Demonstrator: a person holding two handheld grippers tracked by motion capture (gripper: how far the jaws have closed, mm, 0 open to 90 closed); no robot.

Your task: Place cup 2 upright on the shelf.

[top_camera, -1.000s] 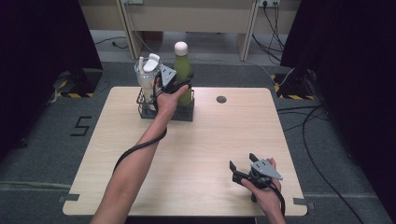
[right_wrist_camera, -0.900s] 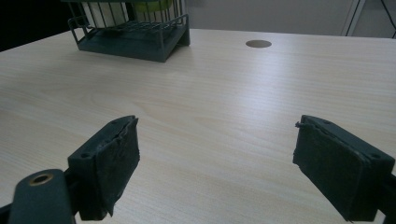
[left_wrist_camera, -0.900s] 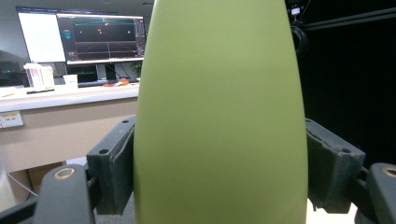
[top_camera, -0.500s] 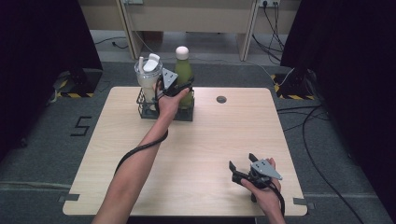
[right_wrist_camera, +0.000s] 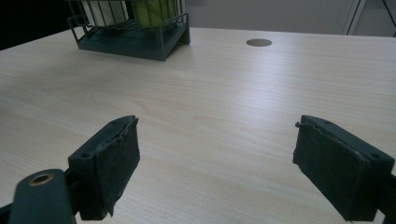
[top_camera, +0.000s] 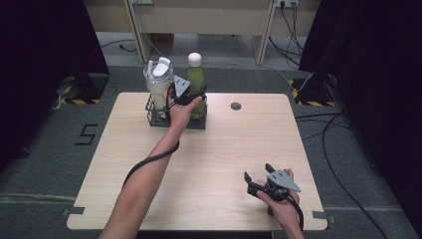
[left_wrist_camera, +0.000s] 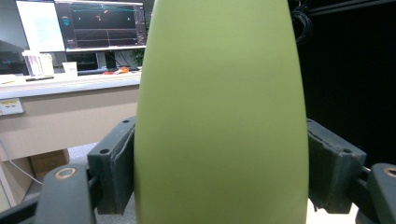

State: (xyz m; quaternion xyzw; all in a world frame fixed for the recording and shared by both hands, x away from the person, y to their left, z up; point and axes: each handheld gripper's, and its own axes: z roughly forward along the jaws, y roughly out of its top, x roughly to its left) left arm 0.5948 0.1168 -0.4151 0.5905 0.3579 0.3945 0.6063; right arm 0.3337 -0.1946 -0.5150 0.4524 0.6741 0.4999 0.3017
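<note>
Fingers [left_wrist_camera: 112, 172] of left gripper [top_camera: 191, 97] pressed on both sides of green bottle [left_wrist_camera: 219, 112]

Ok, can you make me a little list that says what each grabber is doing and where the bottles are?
left gripper: shut on the green bottle, pads on both sides
green bottle: upright in the wire rack, white cap on top
clear cup: in the same rack, beside the green bottle
right gripper: open, holding nothing, low over the table near its front right corner
table: light wood, small round hole behind the rack's right
</note>
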